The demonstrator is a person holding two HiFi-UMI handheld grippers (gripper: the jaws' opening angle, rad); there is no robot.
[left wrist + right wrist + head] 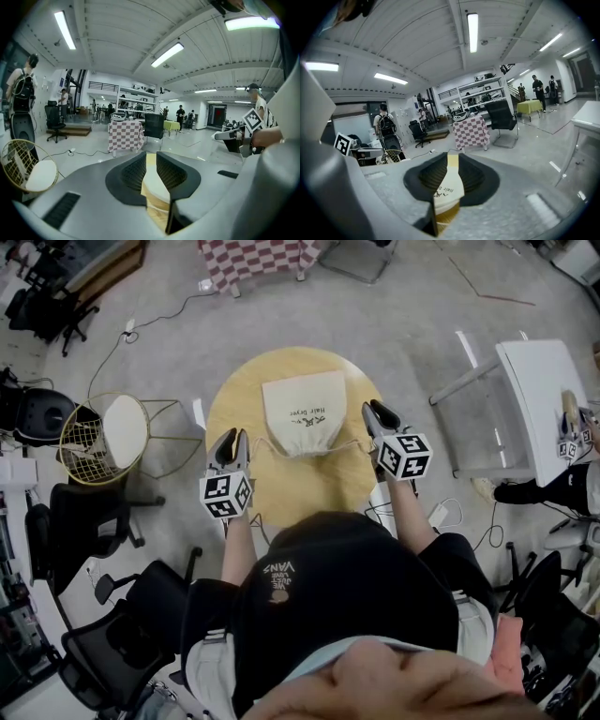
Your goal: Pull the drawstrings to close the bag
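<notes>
The round wooden table [314,495] fills the middle of the head view, with the person standing at its near edge. A cream drawstring bag [303,412] lies flat on the table's centre, dark print on its face and its gathered mouth turned toward the near edge. The left gripper [234,438] hangs over the table's near-left rim. Its jaws stand a narrow way apart, and through the gap only the bag and the tabletop show, with no cord between the pads. The right gripper [374,412] hangs over the table's right rim. Its jaws also stand slightly apart and hold nothing, and the printed bag shows between them. Two thin drawstrings [352,443] run along the tabletop from the bag's mouth, one toward each rim and the gripper there. Whether either cord touches a jaw cannot be made out.
</notes>
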